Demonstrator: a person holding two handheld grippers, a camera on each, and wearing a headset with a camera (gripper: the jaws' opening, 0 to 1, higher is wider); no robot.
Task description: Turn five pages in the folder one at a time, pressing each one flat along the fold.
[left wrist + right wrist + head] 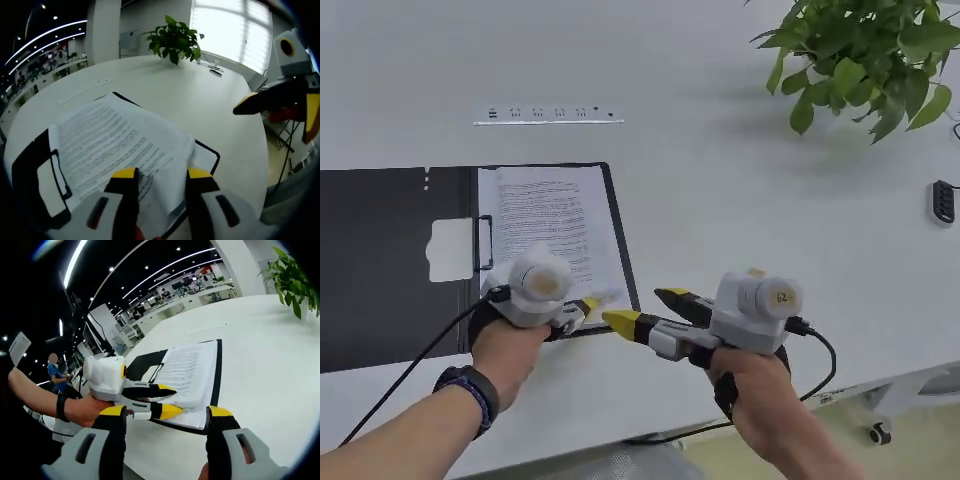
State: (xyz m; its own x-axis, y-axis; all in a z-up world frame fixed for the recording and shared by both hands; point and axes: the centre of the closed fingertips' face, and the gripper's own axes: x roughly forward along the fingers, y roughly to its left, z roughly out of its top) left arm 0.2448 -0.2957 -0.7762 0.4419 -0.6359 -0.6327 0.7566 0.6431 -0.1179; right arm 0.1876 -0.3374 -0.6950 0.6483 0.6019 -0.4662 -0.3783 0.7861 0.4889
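A black folder lies open on the white table, with a stack of printed pages on its right half. My left gripper is at the stack's near right corner. In the left gripper view its yellow-tipped jaws stand apart, and the top page bulges up with its corner between them. The right gripper view shows the same: the left gripper straddles the page edge. Just right of the folder my right gripper hovers open and holds nothing.
A metal clip holds the pages at the fold. A power strip is set into the table behind the folder. A potted plant stands at the far right, a small black device at the right edge. The table's front edge is close.
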